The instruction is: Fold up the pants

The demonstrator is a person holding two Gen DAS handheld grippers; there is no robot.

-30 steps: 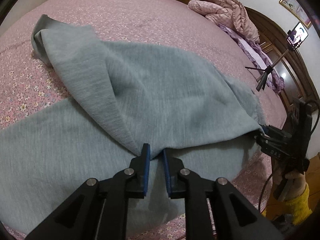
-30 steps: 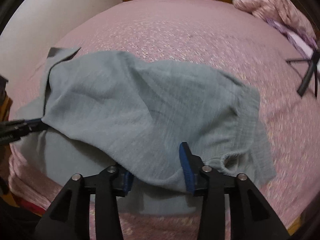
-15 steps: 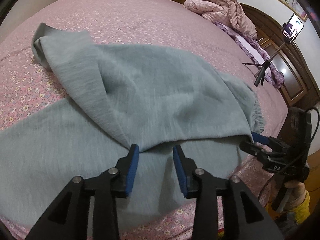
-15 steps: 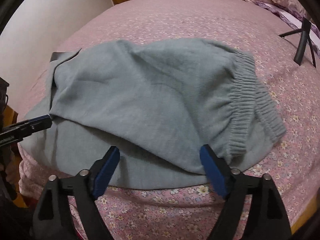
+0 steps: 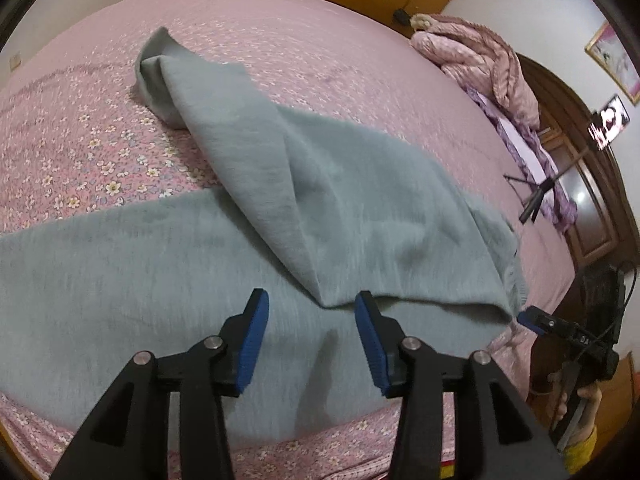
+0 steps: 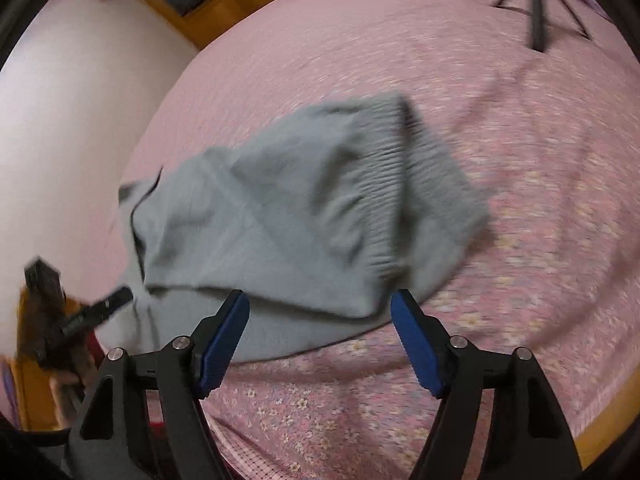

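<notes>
Since a second ago I've let go: left gripper [image 5: 310, 334] and right gripper [image 6: 320, 338] gape empty; pants [image 5: 340, 208] half-folded, more folds remain.

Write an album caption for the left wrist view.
Open left gripper above grey pants half folded on a pink floral bedspread.

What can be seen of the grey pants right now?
The grey pants look like soft knit fabric with a ribbed elastic waistband. They lie on the pink floral bedspread, one layer folded diagonally over the other, and a leg end is bunched at the far side. The near edge lies close to the bed's edge. Both the left hand-held gripper and the right hand-held gripper are open and hold none of the cloth.
</notes>
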